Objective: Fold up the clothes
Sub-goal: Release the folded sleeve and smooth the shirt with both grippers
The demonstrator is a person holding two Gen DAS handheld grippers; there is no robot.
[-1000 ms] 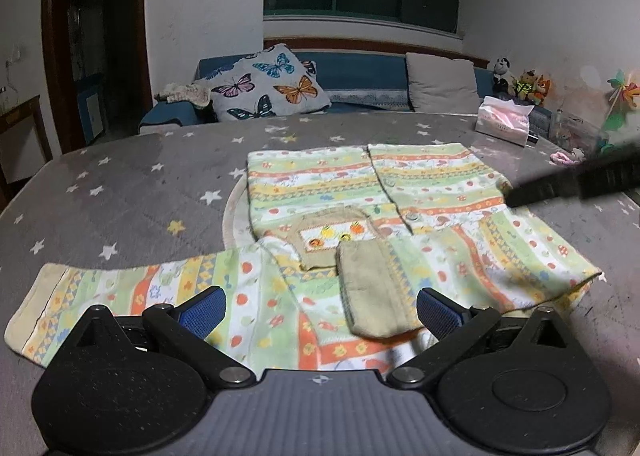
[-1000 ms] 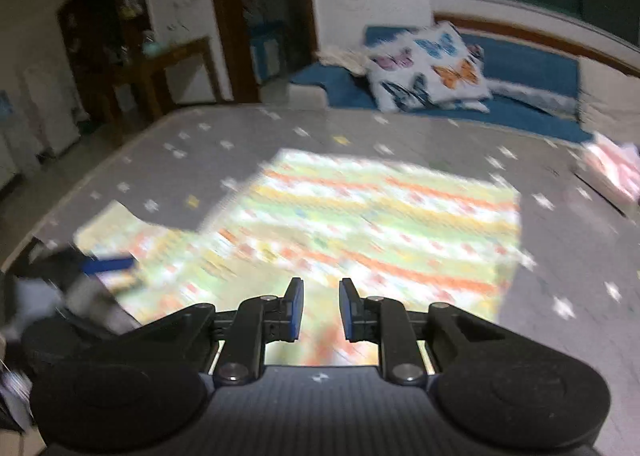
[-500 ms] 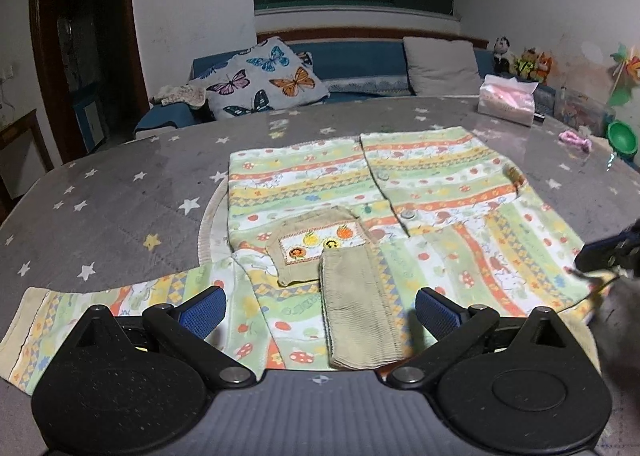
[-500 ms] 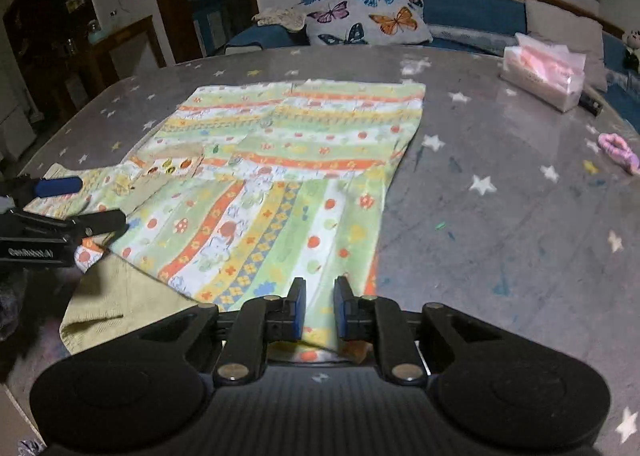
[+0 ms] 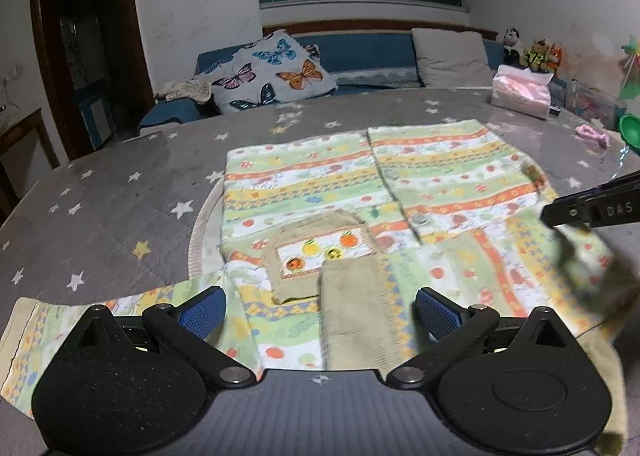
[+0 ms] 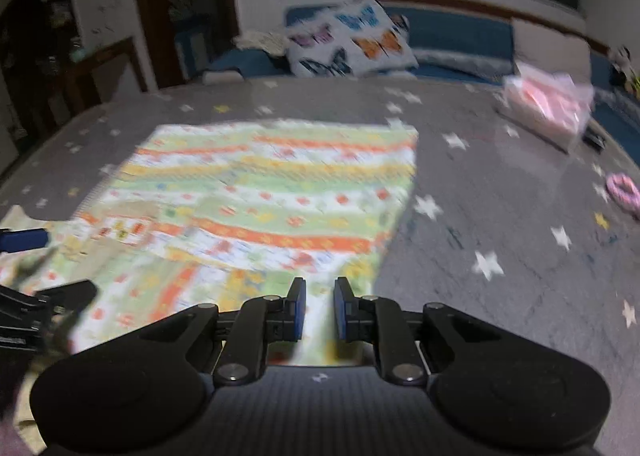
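A striped green, orange and white child's garment (image 5: 360,192) lies spread on the grey star-print table, with a beige collar and fruit patch (image 5: 320,252) near me and one sleeve (image 5: 60,320) stretched to the left. My left gripper (image 5: 320,314) is open, hovering over the collar area. My right gripper (image 6: 320,312) has its fingers nearly together on the garment's right sleeve cloth (image 6: 316,320). In the left wrist view the right gripper (image 5: 560,216) lifts that sleeve (image 5: 588,260) off the table. The right wrist view is blurred.
A pink tissue box (image 5: 520,96) and a pink hair tie (image 5: 592,134) lie at the table's far right; a green bowl (image 5: 630,128) sits at the right edge. A blue sofa with a butterfly cushion (image 5: 276,72) stands behind the table.
The right gripper has risen and carried the right sleeve up and inward over the garment. The left gripper has stayed open over the collar, shifting slightly.
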